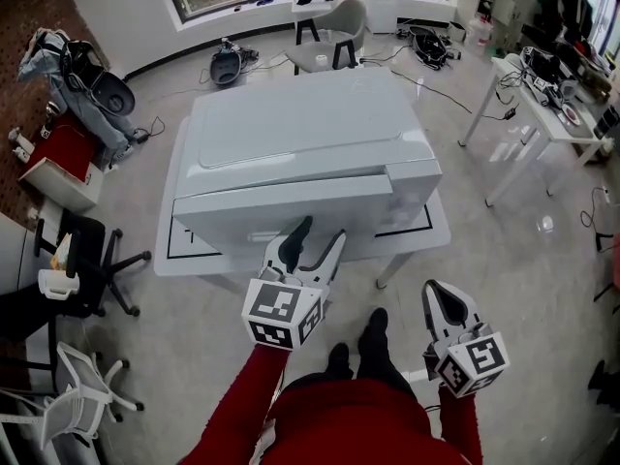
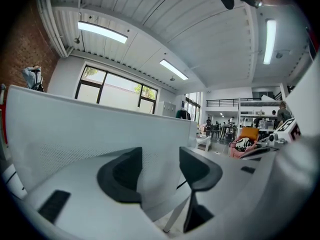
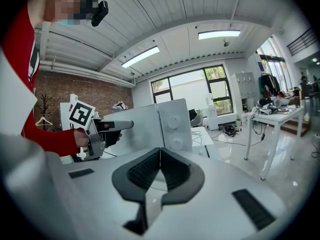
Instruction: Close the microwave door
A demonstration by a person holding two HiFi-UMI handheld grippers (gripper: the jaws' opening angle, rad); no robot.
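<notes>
A white table carries the large white microwave, which covers most of the tabletop. We see the microwave's door across its front face, left of the two-knob control panel, nearly flush but with a slight step at the seam. Our left gripper points at the lower edge of the microwave's door, jaws spread wide with nothing between them; we cannot tell whether its tips touch. Our right gripper hangs well back from the microwave's front right corner, jaws pressed together and empty.
</notes>
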